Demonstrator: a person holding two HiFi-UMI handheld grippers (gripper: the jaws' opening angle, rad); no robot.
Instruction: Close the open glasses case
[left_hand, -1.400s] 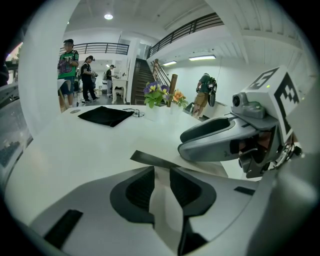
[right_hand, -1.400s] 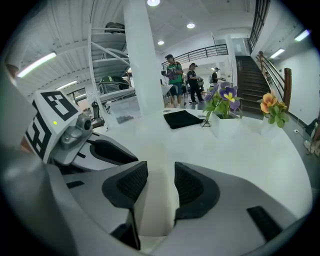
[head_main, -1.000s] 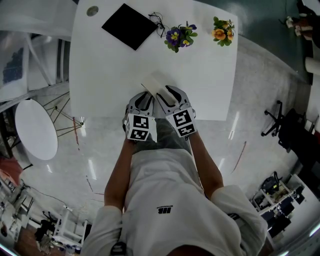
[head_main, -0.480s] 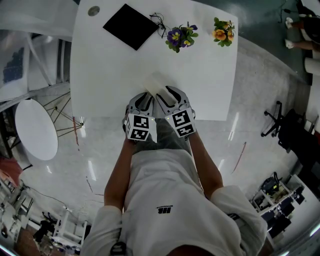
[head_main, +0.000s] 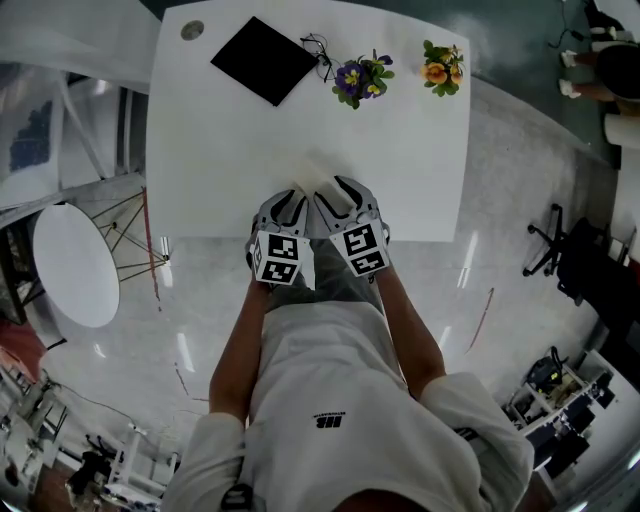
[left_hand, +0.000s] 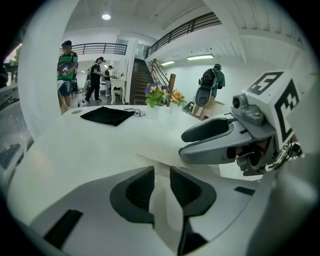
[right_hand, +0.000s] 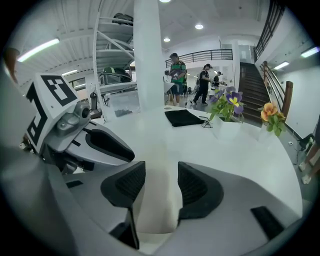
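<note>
A white glasses case (head_main: 316, 172) lies near the front edge of the white table (head_main: 220, 150), pale against the tabletop. Both grippers meet at it, side by side. My left gripper (head_main: 296, 194) has its jaws nearly together with a thin white part of the case (left_hand: 170, 152) pinched between them (left_hand: 161, 182). My right gripper (head_main: 326, 189) holds the cream body of the case (right_hand: 156, 200) between its pads (right_hand: 161, 182). The grippers hide most of the case in the head view, so whether its lid is down cannot be told.
At the table's far side lie a black cloth (head_main: 264, 59), a pair of glasses (head_main: 318, 47), a purple flower pot (head_main: 358, 76) and an orange one (head_main: 442, 62). A round white side table (head_main: 72, 262) stands to the left. People stand far behind.
The cream lid that stood out beyond the grippers shows smaller and lower now. Both grippers have stayed almost in place; the head view has shifted slightly.
</note>
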